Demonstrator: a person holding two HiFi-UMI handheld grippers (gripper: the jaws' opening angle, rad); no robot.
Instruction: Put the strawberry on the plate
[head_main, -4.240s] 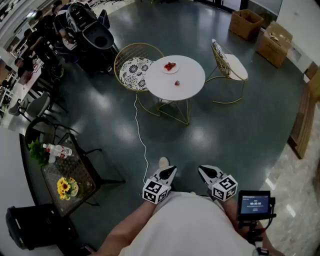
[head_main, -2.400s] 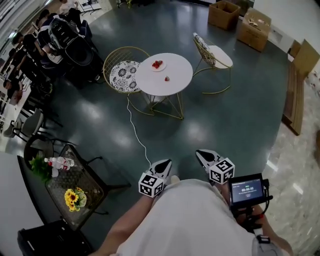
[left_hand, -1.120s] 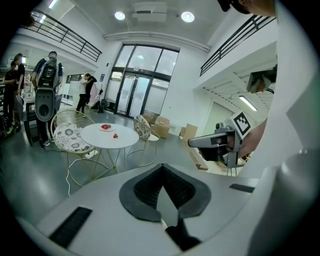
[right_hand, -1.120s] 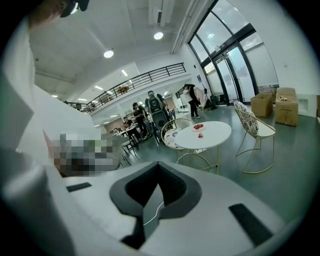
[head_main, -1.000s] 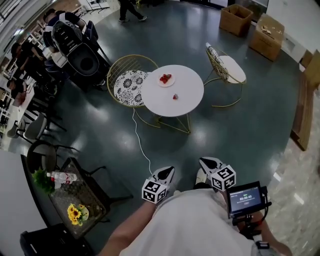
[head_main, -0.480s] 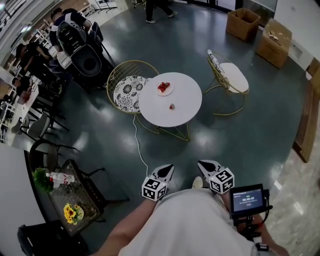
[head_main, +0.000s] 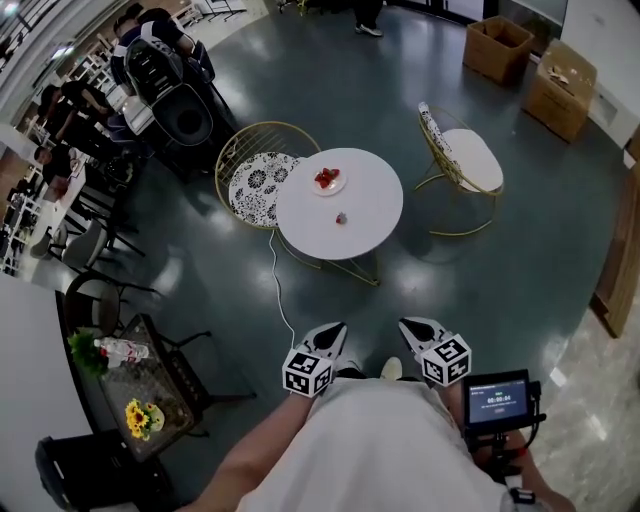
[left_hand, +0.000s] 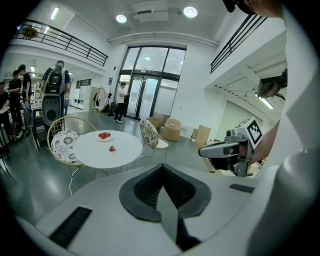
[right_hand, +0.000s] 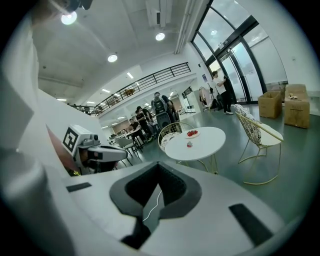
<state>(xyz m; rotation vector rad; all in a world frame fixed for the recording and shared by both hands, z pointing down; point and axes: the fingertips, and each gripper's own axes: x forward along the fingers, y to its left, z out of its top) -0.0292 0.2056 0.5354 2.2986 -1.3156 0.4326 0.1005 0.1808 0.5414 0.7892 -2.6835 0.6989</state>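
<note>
Your left gripper (head_main: 333, 332), right gripper (head_main: 410, 328) — jaws together, empty | strawberry (head_main: 341, 217): upper centre, on round table (head_main: 378, 205) near plate (head_main: 338, 188) | risk: arriving closed, you nudge it — it rolls off.

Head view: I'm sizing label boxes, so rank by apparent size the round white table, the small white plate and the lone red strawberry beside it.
1. Round white table
2. Small white plate
3. Lone red strawberry
All stand about equally far from the camera, so the order is clear.
</note>
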